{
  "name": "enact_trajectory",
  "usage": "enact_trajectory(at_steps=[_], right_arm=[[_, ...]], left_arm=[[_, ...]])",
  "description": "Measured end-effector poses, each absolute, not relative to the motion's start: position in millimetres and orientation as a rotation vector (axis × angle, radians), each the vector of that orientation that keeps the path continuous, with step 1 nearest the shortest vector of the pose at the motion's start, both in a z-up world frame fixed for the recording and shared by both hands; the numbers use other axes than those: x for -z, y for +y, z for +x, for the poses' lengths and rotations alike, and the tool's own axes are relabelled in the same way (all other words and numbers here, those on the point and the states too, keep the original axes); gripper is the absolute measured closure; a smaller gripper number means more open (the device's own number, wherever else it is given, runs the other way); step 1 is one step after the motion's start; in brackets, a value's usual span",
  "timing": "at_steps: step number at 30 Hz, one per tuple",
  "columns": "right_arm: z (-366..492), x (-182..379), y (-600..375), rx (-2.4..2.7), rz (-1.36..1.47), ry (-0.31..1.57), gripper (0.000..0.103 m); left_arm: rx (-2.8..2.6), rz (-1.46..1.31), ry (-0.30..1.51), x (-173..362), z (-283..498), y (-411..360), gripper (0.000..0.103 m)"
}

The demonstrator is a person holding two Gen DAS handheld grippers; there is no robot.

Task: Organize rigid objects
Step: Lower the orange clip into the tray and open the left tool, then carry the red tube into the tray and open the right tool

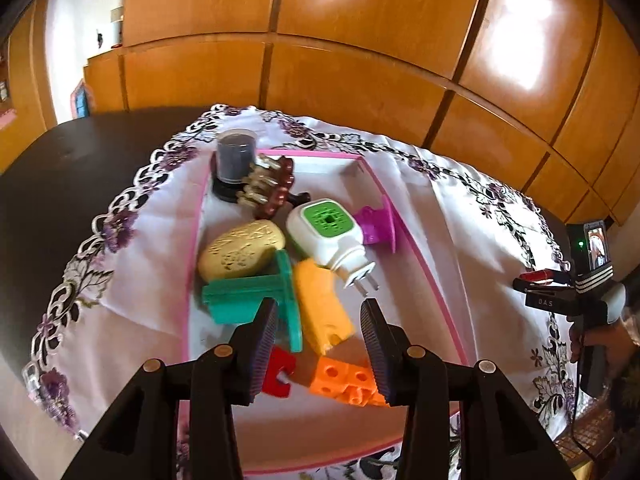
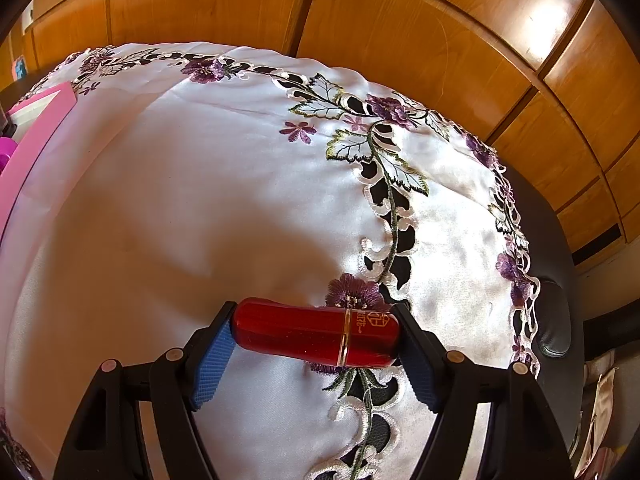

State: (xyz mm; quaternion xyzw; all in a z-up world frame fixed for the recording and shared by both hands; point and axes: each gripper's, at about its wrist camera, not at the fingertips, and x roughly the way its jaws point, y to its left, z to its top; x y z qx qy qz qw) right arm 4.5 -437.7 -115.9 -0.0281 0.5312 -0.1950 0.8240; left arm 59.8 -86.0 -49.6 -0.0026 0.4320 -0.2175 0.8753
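Where the left gripper gapes, orange blocks lie half-hidden.

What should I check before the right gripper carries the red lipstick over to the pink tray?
1. Grip on the red lipstick: ok, right gripper is shut on it, end to end between the pads.
2. Lipstick cap seated: ok, gold band shows no gap.
3. Free space in the pink tray: ok, bare floor at the far right corner beyond the purple piece.
4. Left gripper out of the way: not ok, it hangs open over the tray's near end above the yellow block.
5. Height of the lipstick above the cloth: cannot tell.
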Motion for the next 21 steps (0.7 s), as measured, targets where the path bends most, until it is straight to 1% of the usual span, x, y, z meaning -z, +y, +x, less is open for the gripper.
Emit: enact_trajectory(at_steps=[5, 12, 21], right_arm=[[4, 115, -436, 0.419, -0.075, 1.127, 0.027], [4, 115, -435, 0.421, -0.085, 1.126, 0.027], [3, 116, -438, 0.421, -0.047, 1.126, 0.027]], left_arm=[[0.427, 0.002, 0.881, 43, 53, -80, 0.059], [0.409, 0.071, 0.8, 25, 36, -85, 0.059], [0.407, 0.071, 0.803, 25, 29, -82, 0.059]])
